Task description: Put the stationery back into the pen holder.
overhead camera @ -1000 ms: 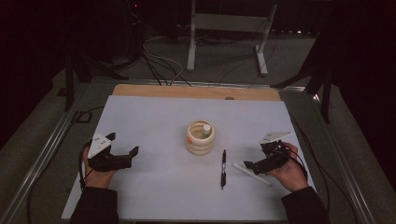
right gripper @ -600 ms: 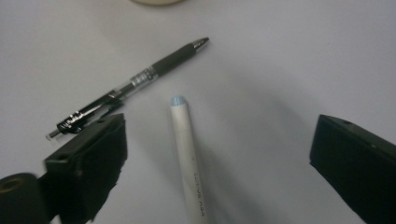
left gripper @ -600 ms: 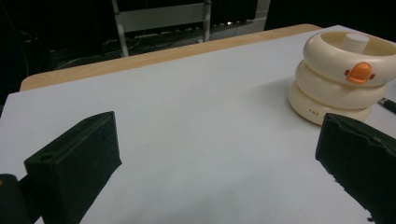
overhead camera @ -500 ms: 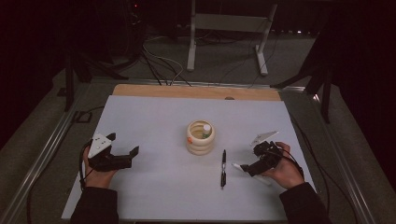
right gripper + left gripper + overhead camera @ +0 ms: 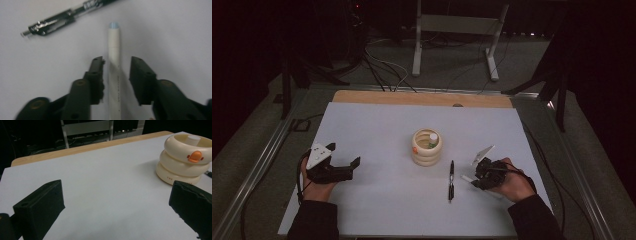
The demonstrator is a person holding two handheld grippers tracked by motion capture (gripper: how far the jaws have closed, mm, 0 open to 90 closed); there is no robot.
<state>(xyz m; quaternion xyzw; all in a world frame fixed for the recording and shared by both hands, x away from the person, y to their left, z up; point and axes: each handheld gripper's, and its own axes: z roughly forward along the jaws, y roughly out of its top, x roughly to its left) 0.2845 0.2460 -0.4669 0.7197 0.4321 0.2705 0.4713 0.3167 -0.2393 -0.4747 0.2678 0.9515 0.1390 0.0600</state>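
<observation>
White plastic pen (image 5: pixel 114 67) lies flat on the surface just right of the black pen (image 5: pixel 451 180); right tongs (image 5: pixel 116 75) have been closing astride it, pads not pressing; left tongs (image 5: pixel 343 161) apart, idle

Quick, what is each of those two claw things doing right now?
Left gripper: open, nothing between its fingers.
Right gripper: fingers have just been closing around the white pen, still open, a gap shows on each side.

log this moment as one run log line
right hand-held gripper: jaws just closing around white pen, gaps each side | left hand-held gripper: open, empty | black pen: on table beside | cream holder: centre
</observation>
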